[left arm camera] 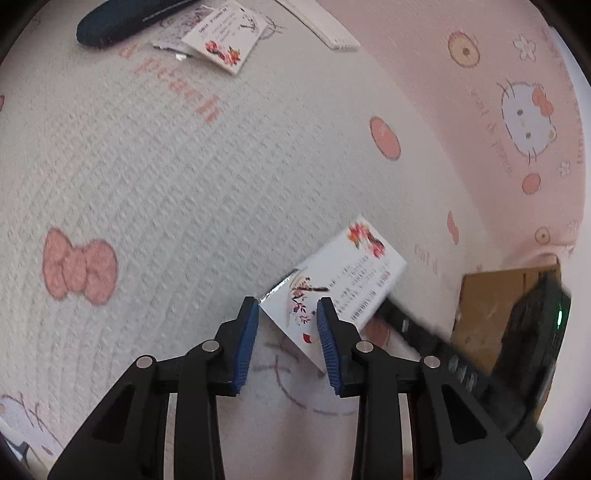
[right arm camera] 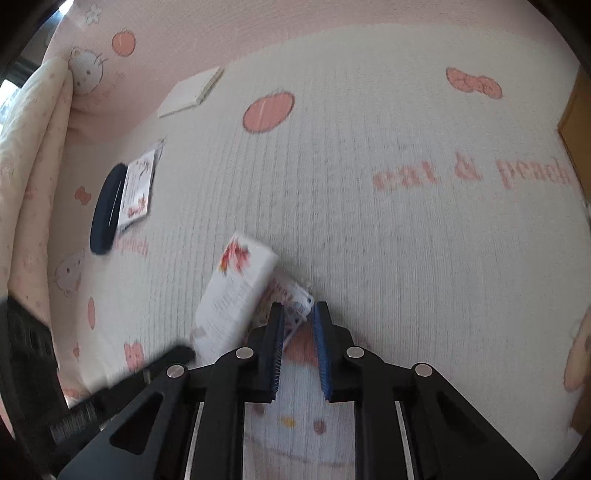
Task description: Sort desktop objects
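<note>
A white flower-printed packet [left arm camera: 343, 280] lies on the patterned cloth, its near corner between the tips of my open left gripper [left arm camera: 287, 310]. In the right wrist view the same packet [right arm camera: 236, 291] lies tilted over a second, smaller packet [right arm camera: 291, 299]. My right gripper [right arm camera: 298, 314] is open with a narrow gap, its tips at the smaller packet's edge. A dark blue case [left arm camera: 122, 20] lies far off with another flowered packet [left arm camera: 225, 38] beside it; both also show in the right wrist view: the case [right arm camera: 105, 210] and the packet [right arm camera: 137, 188].
A white notepad [left arm camera: 325, 26] lies at the far edge, also in the right wrist view [right arm camera: 190, 92]. A brown cardboard box [left arm camera: 487, 310] stands at right. The other gripper's black arm [left arm camera: 443, 354] reaches in low right. A cream pillow [right arm camera: 33, 155] lies at left.
</note>
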### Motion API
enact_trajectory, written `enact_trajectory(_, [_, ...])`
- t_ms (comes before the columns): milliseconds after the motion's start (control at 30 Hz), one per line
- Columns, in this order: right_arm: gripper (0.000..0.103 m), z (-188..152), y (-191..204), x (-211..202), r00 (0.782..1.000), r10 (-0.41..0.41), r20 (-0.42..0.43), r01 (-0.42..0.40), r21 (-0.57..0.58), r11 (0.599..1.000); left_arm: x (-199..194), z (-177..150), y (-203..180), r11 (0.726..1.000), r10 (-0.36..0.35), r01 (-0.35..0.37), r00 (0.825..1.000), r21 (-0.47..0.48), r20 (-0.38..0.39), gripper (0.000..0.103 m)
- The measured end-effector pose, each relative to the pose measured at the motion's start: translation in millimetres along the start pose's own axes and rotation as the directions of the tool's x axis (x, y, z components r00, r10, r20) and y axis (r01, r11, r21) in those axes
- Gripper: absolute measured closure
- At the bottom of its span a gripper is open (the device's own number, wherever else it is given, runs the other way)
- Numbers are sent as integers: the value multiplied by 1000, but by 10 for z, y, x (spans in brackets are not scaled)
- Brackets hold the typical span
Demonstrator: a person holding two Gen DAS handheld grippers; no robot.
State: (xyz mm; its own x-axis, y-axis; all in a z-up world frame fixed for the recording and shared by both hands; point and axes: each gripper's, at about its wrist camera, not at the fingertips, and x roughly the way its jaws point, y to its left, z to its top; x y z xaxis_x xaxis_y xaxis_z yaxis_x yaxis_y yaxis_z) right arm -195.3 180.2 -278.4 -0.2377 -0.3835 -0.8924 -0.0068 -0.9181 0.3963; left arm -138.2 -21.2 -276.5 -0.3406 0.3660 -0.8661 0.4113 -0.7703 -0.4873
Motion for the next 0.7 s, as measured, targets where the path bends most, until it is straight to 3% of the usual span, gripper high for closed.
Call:
enact_trajectory(100, [90, -159, -21, -2, 996, 69, -50, -68, 36, 997, -16, 136, 57, 1000, -22, 22, 1000, -10, 10, 67])
enact_trajectory(200, [90, -278, -8, -16, 994, 88, -73, -84, 55, 995, 10, 242, 33, 1000, -10, 10, 1000, 10, 1, 67])
enact_trajectory(267, [89, -287, -27, -93, 996, 86, -39, -83, 65, 994, -16, 256, 26, 1000, -1, 1, 1000, 12, 14, 67])
enact_trajectory(367, [89, -170, -86, -266, 996, 72, 48, -75, 62, 995, -77, 197, 66, 1000, 17, -17, 999, -12, 36, 67])
enact_trajectory(467, [89, 38, -145, -339, 995, 75, 71, -80, 64, 995, -92, 90, 147, 997, 15, -12, 999, -71, 34, 64])
enact_trajectory(600, [89, 246, -125, -290, 994, 85, 65, -88, 35, 996, -75, -35, 176, 994, 12, -9, 1000, -109, 25, 62])
enact_trajectory(700, [89, 365, -103, -220, 994, 96, 51, -96, 10, 995, -63, -56, 121, 996, 14, -12, 1000, -85, 24, 62])
